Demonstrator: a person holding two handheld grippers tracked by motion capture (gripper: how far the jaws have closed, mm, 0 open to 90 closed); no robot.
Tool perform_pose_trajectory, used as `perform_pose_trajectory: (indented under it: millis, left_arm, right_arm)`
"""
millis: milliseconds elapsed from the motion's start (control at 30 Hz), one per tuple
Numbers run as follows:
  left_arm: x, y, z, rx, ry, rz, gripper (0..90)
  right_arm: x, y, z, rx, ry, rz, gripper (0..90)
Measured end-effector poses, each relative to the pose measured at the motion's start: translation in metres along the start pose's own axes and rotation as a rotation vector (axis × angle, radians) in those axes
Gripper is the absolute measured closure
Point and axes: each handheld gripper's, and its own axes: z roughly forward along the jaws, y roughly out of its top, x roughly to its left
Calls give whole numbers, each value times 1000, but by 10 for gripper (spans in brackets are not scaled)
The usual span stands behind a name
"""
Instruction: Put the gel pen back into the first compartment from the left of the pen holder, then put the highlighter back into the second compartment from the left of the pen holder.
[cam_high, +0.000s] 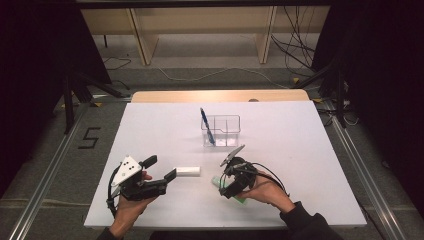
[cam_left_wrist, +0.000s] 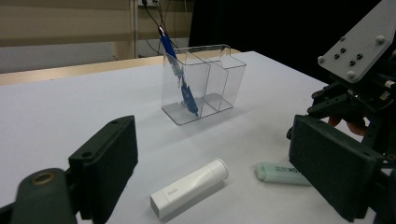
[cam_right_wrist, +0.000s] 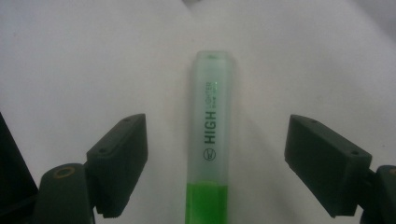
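A: In the high view, where is the right gripper (cam_high: 226, 181)?

B: It is low over the white table (cam_high: 300, 165), on top of the green highlighter (cam_high: 241, 199). From above, the gripper covers most of it; I see only a pale green end at each side.

A: And its own camera?

B: The right gripper view shows much more. The highlighter (cam_right_wrist: 211, 140) lies flat on the table between the two jaws, with its clear cap pointing away and the words "HIGH LIGHTER" on it. The jaws stand wide apart and touch nothing.

A: The left gripper (cam_high: 161, 176)?

B: Also spread wide, with nothing between the jaws. The high view puts it just beside the white tube (cam_high: 187, 171). The left gripper view shows that tube (cam_left_wrist: 190, 187) lying on the table ahead, near the capped end of the highlighter (cam_left_wrist: 280, 173).

A: Anything behind?

B: A clear organizer (cam_left_wrist: 203, 83) with compartments; a blue pen (cam_left_wrist: 180, 74) leans in its leftmost one. The high view shows the organizer (cam_high: 227, 131) near the table's middle.
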Motion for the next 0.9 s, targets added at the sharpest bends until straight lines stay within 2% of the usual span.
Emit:
perform_pose_trajectory:
  millis: [533, 900]
  left_arm:
    - [0, 0, 0, 1, -2, 4, 150]
    - [-2, 0, 1, 4, -7, 9, 150]
  right_arm:
    - [0, -2, 9, 67, -5, -28, 262]
    - [0, -3, 10, 97, -1, -43, 330]
